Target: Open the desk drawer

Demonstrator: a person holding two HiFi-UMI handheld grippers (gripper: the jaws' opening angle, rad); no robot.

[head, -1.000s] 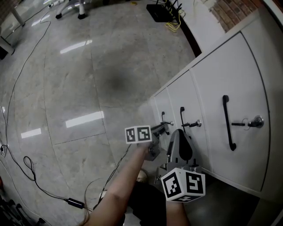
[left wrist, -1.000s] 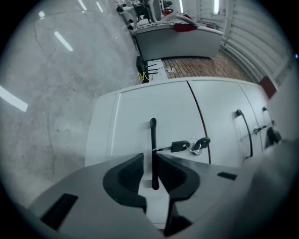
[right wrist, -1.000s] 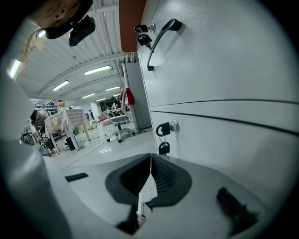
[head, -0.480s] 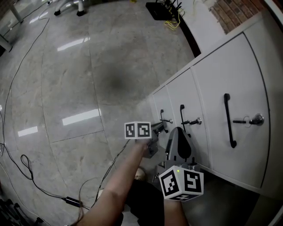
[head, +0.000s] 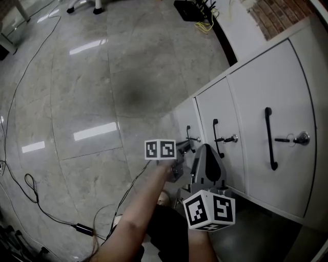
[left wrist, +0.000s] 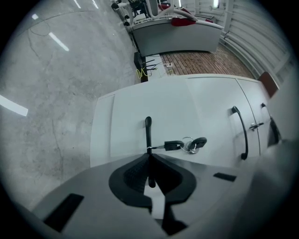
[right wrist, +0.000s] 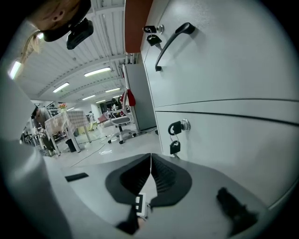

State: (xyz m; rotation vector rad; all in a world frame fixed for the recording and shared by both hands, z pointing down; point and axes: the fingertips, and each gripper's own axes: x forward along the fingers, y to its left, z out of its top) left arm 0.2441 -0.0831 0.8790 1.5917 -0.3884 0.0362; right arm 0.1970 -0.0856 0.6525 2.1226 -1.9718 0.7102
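Note:
A white desk cabinet [head: 266, 87] stands at the right in the head view, with three drawer fronts. The end drawer [left wrist: 122, 122] has a slim black handle [left wrist: 148, 132], and a key [left wrist: 174, 145] sits in the lock beside it. My left gripper [left wrist: 149, 157] [head: 187, 146] has just been closing and is shut on that handle, which passes between its pads. My right gripper [right wrist: 150, 158] [head: 206, 150] hangs just beside it, shut with nothing in it, in front of the middle drawer's lock [right wrist: 177, 127].
The middle drawer's handle [head: 216, 138] and the tall drawer's handle [head: 270, 138] lie further right, each with a lock beside it. Cables [head: 31, 192] trail over the polished stone floor [head: 102, 92] at the left. A black power strip [head: 190, 10] lies at the top.
The left gripper's jaws have drawn together on the end drawer's handle. Both hands have kept their places and the drawer has not moved.

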